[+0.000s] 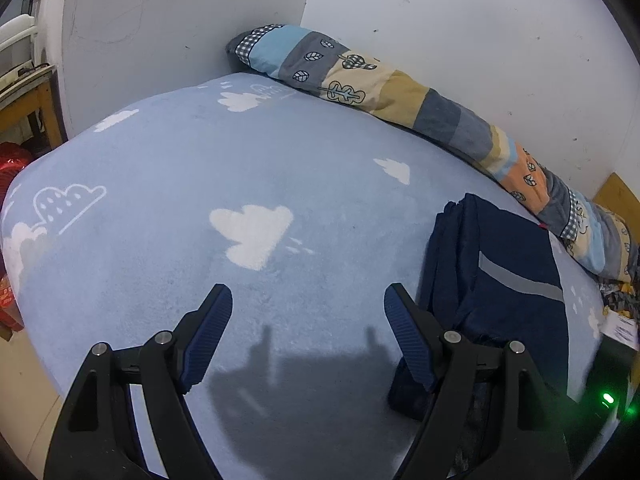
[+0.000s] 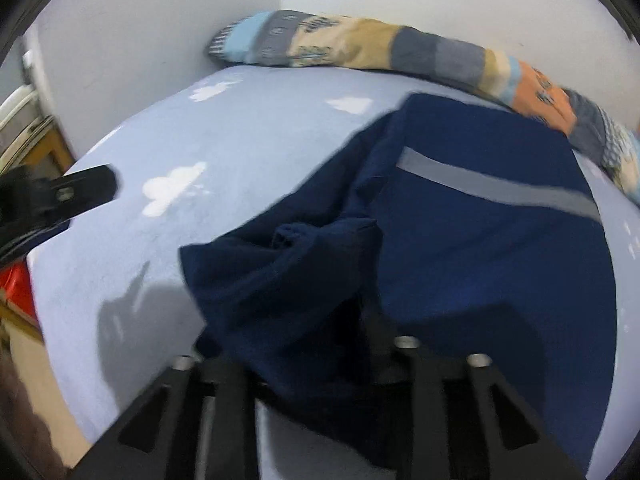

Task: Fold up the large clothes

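A dark navy garment [image 1: 508,276] with a grey stripe [image 1: 520,280] lies folded on the right side of the light blue cloud-print bed sheet [image 1: 240,184]. My left gripper [image 1: 308,304] is open and empty above the sheet, just left of the garment. In the right wrist view the garment [image 2: 460,232] fills the middle, and a bunched fold of it drapes over my right gripper [image 2: 320,344], whose fingertips are hidden under the cloth. The left gripper also shows at the left edge of that view [image 2: 76,192].
A rolled patchwork quilt [image 1: 400,96] lies along the white wall [image 1: 480,40] at the far side of the bed. A wooden shelf [image 1: 28,96] and a red object [image 1: 12,164] stand beyond the bed's left edge. A device with a green light [image 1: 608,398] sits at the right.
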`<state>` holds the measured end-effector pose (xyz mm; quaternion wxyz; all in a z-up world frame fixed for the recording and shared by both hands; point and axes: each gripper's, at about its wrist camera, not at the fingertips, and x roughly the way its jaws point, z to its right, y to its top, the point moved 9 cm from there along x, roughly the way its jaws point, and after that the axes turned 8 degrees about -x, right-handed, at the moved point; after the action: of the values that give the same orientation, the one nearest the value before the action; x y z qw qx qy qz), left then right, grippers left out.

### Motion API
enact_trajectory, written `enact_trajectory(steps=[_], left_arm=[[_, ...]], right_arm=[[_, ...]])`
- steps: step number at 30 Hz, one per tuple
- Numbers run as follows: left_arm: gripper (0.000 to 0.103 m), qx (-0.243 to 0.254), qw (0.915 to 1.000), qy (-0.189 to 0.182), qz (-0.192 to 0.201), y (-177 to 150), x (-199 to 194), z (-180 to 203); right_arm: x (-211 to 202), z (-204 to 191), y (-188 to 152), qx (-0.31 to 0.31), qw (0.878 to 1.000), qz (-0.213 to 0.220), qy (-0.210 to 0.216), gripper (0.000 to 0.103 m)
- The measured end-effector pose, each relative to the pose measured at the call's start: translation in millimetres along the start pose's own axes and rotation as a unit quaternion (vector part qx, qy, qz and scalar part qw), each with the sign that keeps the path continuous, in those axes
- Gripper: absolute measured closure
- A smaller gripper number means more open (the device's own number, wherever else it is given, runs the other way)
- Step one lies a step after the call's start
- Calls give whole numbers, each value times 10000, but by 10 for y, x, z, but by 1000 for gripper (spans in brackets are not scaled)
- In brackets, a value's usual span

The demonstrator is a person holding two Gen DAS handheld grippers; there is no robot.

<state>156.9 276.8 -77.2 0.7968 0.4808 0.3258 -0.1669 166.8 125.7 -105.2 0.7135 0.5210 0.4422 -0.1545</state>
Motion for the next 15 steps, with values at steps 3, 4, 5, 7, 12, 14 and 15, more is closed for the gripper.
enact_trajectory(steps=[3, 4, 5, 7, 12, 14, 15], left_arm=[[24, -118, 9999, -54, -41, -7, -14, -7], [25, -140, 9998, -109, -69, -12, -19, 8], [25, -124, 9998, -143, -73, -15, -30, 27], [25, -56, 9998, -208, -35, -17, -54, 77], [25, 392, 9978, -530, 59, -86, -110, 406], [25, 687, 9943, -792, 194, -133, -202, 638], [24, 799, 9924, -900, 243, -151, -241, 732]], right_arm=[[-262, -238, -26, -272, 9970, 81, 723, 53], [-437, -262, -32, -224, 9949, 252, 946, 53], [-514, -262, -48, -161, 9940, 336, 1027, 53], [-766, -113, -78, 139, 9905, 589, 1237, 53], [-1106, 630, -169, 870, 9892, 918, 739, 53], [-1187, 1017, -273, 1292, 9857, 982, 465, 51], [-1182, 1133, -299, 1416, 9841, 984, 424, 53]])
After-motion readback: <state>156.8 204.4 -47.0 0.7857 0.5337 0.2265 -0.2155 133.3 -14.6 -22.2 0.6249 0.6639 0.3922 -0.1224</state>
